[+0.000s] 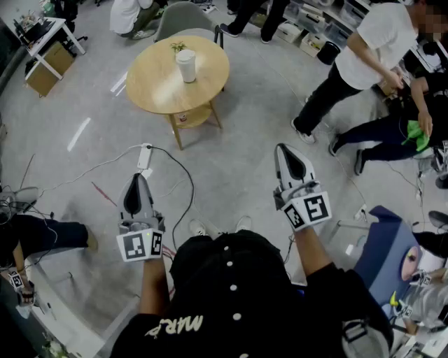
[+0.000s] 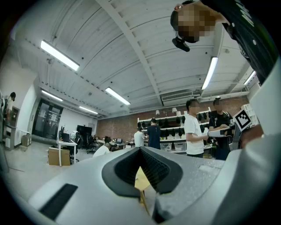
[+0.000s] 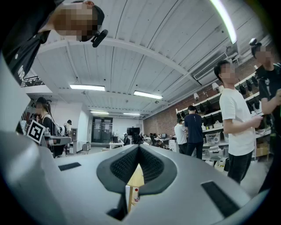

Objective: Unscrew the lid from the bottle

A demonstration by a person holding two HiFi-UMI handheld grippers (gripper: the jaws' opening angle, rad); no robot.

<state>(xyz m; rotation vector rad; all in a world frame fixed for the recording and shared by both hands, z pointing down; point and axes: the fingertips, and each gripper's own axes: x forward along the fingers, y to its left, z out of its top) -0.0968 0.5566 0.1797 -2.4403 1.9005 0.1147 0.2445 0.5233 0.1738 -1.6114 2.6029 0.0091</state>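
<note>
A white bottle with its lid on stands upright on a round wooden table, far ahead of both grippers. My left gripper is held out level over the floor, jaws shut and empty. My right gripper is likewise level, shut and empty, to the right of the table. In the left gripper view the left gripper shows only a sliver of the table past its closed jaws. In the right gripper view the right gripper frames a strip of the table and the white bottle.
A small plant sits behind the bottle. A grey chair stands beyond the table. A power strip and cables lie on the floor. Several people stand or sit at the right; a blue chair is close right.
</note>
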